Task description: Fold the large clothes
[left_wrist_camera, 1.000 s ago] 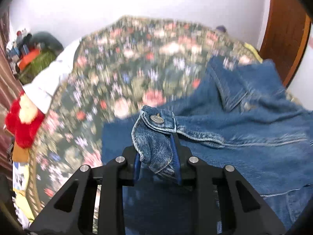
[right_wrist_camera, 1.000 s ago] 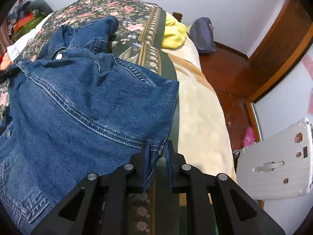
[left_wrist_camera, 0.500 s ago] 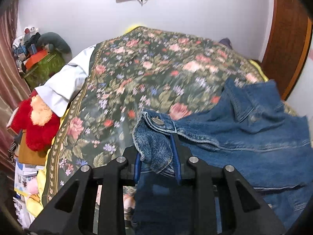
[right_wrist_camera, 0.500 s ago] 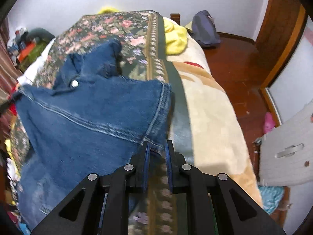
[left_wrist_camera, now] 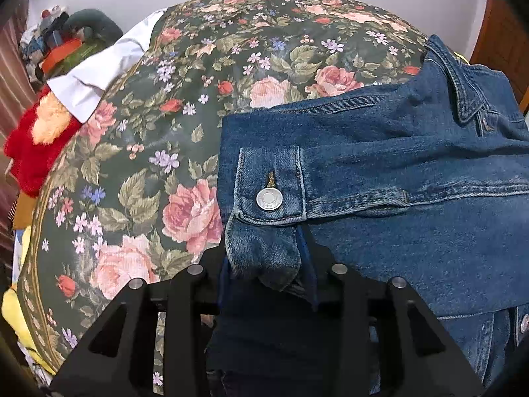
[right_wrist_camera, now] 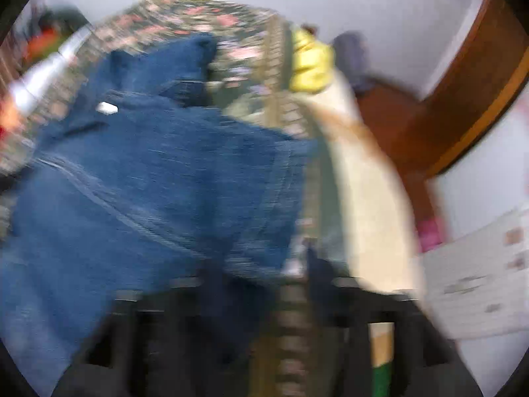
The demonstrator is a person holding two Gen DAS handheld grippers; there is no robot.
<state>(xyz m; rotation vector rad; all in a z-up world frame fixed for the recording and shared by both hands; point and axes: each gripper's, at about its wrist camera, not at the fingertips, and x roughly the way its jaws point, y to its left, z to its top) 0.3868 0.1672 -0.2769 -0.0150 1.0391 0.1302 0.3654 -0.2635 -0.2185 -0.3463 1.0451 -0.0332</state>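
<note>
At lower centre, left gripper (left_wrist_camera: 267, 271), jaws opening around sleeve cuff (left_wrist_camera: 269, 195); right gripper (right_wrist_camera: 261, 274), opening, jaws spread: released denim jacket (right_wrist_camera: 158, 178) may slump unfolded.

Your left gripper (left_wrist_camera: 267, 271) low over the bed (left_wrist_camera: 185, 106), jaws opening with the denim jacket's (left_wrist_camera: 413, 198) buttoned cuff (left_wrist_camera: 269, 192) between them, sleeve laid across the jacket body, collar (left_wrist_camera: 459, 76) far right, red plush toy (left_wrist_camera: 36, 145) at the bed's left edge

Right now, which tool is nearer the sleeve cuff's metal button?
Left. The left tool has the cuff between its opening jaws, just below the button. The right tool is opening at the jacket's opposite edge.
</note>
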